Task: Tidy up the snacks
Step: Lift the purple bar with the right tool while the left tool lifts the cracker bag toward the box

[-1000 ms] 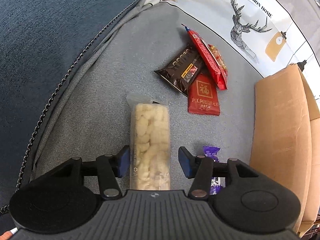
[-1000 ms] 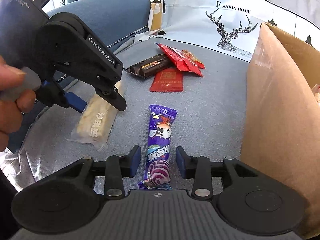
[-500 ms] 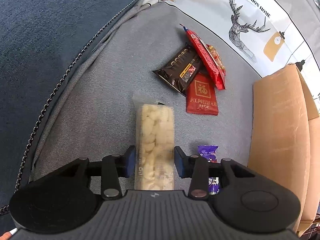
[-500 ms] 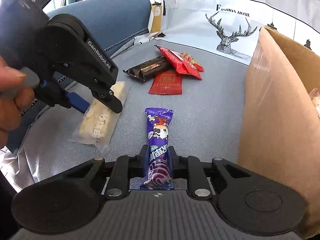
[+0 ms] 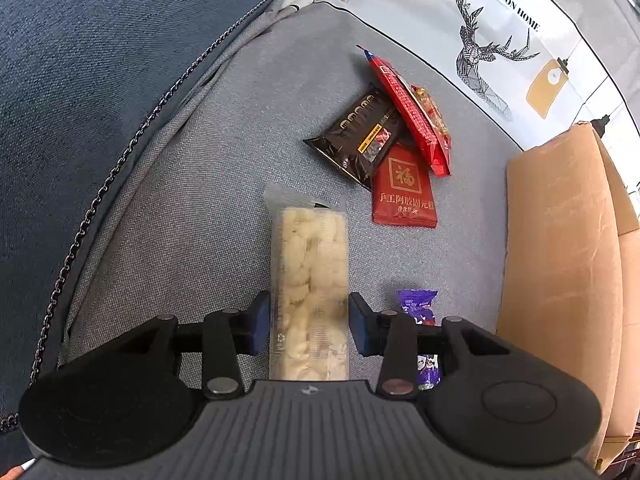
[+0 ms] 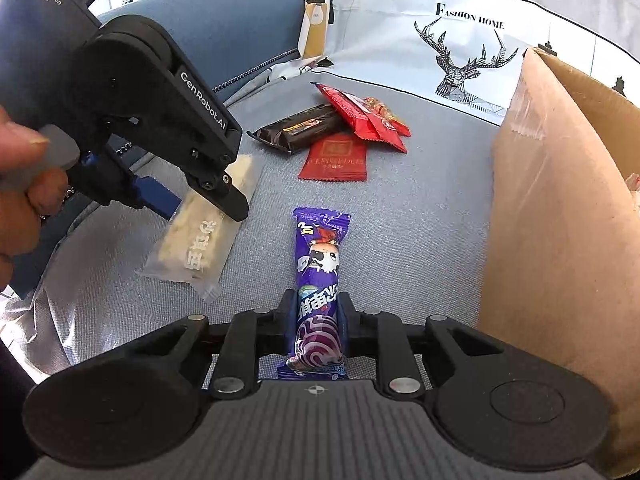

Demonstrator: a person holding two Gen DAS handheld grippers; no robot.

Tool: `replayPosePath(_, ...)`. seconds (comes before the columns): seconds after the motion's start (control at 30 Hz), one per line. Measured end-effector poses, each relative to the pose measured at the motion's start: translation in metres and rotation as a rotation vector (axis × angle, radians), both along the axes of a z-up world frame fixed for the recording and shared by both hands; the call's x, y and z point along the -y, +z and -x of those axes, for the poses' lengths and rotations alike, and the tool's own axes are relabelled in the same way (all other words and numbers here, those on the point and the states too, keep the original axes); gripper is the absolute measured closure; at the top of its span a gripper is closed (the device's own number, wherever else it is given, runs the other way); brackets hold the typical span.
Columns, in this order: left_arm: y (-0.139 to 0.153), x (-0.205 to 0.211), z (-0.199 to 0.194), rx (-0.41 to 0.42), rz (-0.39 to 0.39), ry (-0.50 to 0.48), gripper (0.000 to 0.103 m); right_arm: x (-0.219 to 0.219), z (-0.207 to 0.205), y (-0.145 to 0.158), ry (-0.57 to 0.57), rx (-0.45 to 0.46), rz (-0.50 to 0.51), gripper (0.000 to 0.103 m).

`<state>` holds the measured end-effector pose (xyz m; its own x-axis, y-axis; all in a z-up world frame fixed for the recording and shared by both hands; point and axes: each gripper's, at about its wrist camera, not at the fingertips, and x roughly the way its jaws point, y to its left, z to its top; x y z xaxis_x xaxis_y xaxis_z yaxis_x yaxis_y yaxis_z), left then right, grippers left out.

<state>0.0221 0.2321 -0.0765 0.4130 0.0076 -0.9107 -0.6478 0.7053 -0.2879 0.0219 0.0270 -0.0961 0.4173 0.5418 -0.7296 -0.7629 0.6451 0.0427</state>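
The right gripper (image 6: 318,322) is squeezed nearly closed on the lower half of a purple foil-wrapped candy bar (image 6: 320,276), whose printed top end lies ahead of the fingertips on the grey woven sofa cushion (image 6: 420,220); the low, slanted grip across the narrow width looks chosen so the slim pack can be lifted without sliding out. Just to that gripper's right stands the brown cardboard box (image 6: 560,240), open at the top and probably where the snacks are meant to go, which would explain why the wrapper is taken so close beside its wall. The left gripper (image 5: 308,322), steered by a hand (image 6: 20,200) seen at the left edge of the right wrist view, has just been closing on a clear plastic pack of pale puffed-rice bar (image 5: 308,280) and now stands part-way shut, its blue pads (image 5: 259,322) set against the pack's long sides near its near end, so I judge it gripped, the pack's breadth holding the jaws apart. Further ahead of both grippers, a loose cluster waits unsorted: a dark brown wrapped bar (image 5: 356,140), a flat red sachet with gold lettering (image 5: 404,192) and a long red packet (image 5: 408,112) leaning over them, with a white deer-print cloth (image 5: 480,40) beyond
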Motion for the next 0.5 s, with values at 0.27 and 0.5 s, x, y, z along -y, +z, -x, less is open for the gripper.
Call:
replayPosePath(0.27,-0.0001,0.0009,-0.0010,0.001,-0.008,-0.009,0.059,-0.0004,0.0011,-0.0002,0.006,0.006,0.000,0.081)
replayPosePath(0.5,0.0031,0.0009,0.0018,0.024,-0.002,-0.002,0.060,0.0028,0.0039,0.0049,0.002,0.036,-0.021,0.082)
